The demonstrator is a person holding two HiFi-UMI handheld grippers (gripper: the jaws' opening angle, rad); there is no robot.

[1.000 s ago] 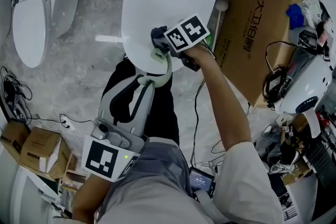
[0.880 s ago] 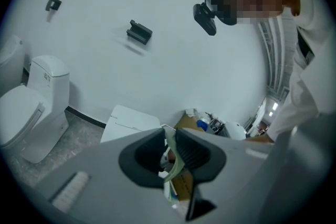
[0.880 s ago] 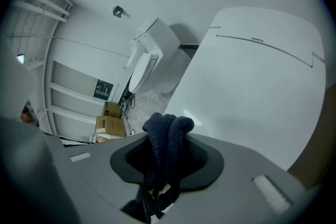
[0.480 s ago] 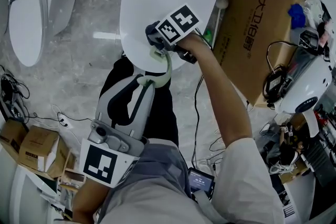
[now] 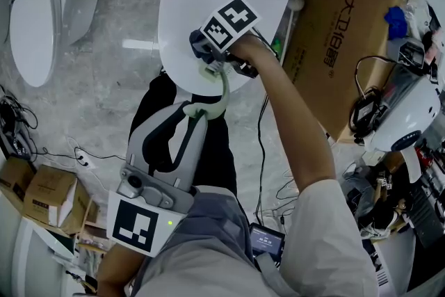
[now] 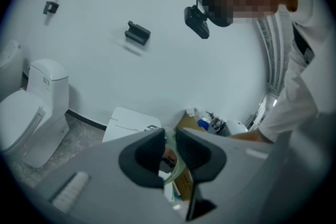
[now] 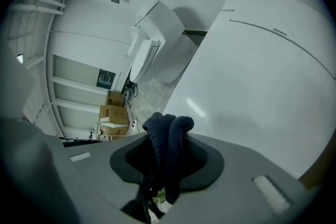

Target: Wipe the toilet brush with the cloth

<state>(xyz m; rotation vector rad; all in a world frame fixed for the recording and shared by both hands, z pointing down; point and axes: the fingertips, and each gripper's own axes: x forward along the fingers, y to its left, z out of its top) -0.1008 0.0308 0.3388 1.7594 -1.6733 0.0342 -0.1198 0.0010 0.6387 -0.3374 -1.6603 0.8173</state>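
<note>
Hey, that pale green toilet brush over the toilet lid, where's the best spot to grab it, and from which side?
Take the toilet brush by the near end of its thin curved handle, coming from the person's side, as the left gripper does. The far end sits under the cloth in the right gripper, so there is probably no room there.

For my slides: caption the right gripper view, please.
Right gripper shut on a dark knitted cloth, facing a closed white toilet lid.
</note>
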